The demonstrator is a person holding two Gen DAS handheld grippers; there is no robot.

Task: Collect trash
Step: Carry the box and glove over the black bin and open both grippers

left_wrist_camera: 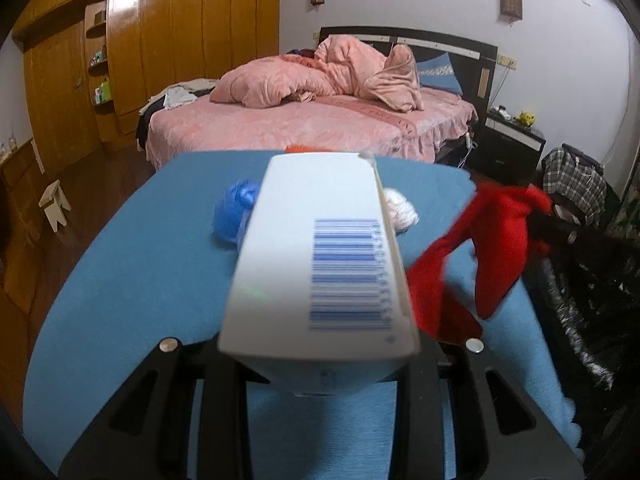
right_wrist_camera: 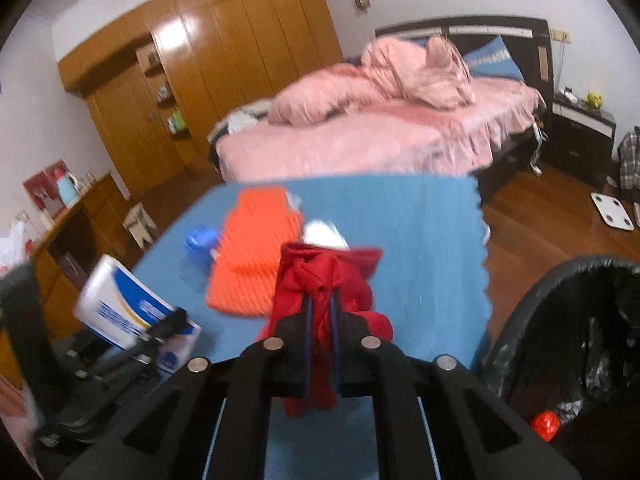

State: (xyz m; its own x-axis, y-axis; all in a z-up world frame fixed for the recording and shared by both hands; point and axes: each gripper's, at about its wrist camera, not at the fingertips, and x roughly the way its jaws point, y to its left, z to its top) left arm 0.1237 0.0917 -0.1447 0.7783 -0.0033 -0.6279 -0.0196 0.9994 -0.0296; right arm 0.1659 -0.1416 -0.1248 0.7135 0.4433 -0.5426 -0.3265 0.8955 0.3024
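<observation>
At the blue-covered table's point(right_wrist_camera: 432, 240) left edge, the left gripper point(right_wrist_camera: 160, 336) clamps a white carton point(left_wrist_camera: 316, 256) with a barcode. Further right lie a blue wad point(right_wrist_camera: 202, 240), an orange ribbed piece point(right_wrist_camera: 256, 256) and a white wad point(right_wrist_camera: 322, 232). The right gripper point(right_wrist_camera: 322, 320) pinches a red bag point(right_wrist_camera: 328, 280) mid-table. A black-lined bin point(right_wrist_camera: 580, 340) stands just beyond the right edge.

Dim indoor light, glare on wardrobe point(right_wrist_camera: 176, 36), motion blur, fisheye-warped edges
</observation>
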